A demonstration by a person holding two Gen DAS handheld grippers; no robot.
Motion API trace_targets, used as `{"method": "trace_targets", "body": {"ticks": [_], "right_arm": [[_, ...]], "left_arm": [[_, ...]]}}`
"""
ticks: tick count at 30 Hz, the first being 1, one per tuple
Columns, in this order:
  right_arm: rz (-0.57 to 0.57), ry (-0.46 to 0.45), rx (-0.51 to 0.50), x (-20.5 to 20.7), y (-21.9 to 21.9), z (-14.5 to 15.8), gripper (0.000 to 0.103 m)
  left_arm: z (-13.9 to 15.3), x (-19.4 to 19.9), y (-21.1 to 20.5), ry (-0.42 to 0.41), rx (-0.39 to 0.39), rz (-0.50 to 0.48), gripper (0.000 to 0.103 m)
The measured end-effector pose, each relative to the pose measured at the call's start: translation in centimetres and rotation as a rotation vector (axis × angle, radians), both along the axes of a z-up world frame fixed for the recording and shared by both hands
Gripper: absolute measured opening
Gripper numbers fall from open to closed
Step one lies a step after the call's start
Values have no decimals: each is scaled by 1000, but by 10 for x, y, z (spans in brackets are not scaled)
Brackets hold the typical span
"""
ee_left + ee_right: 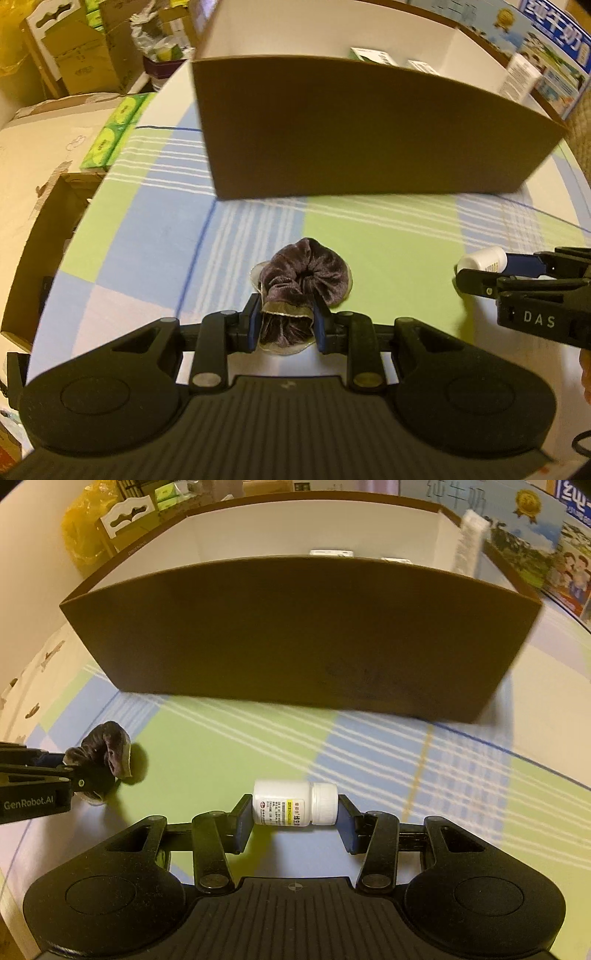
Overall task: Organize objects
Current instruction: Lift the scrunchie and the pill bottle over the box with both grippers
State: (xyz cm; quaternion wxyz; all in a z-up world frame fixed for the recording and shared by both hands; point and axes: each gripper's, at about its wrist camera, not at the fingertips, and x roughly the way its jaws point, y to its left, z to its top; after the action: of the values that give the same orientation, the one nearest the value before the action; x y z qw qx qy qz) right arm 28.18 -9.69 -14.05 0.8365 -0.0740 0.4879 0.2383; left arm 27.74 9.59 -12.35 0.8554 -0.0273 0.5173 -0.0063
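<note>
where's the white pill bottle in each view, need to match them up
Left wrist view: white pill bottle at the far right edge, lying between the right gripper's fingers.
Right wrist view: white pill bottle low centre, sideways between the fingers, cap to the right.
Shared landmark: the brown cardboard box behind it on the checked cloth.
</note>
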Motion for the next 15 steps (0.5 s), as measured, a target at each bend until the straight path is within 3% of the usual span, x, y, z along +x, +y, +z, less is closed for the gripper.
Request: {"method": "trace_targets", "body": {"ticks": [15], "right_arm": [[-40, 27, 34, -19, -31, 18, 44]], "left_arm": [[16, -21, -46, -23, -21, -129, 22]]}}
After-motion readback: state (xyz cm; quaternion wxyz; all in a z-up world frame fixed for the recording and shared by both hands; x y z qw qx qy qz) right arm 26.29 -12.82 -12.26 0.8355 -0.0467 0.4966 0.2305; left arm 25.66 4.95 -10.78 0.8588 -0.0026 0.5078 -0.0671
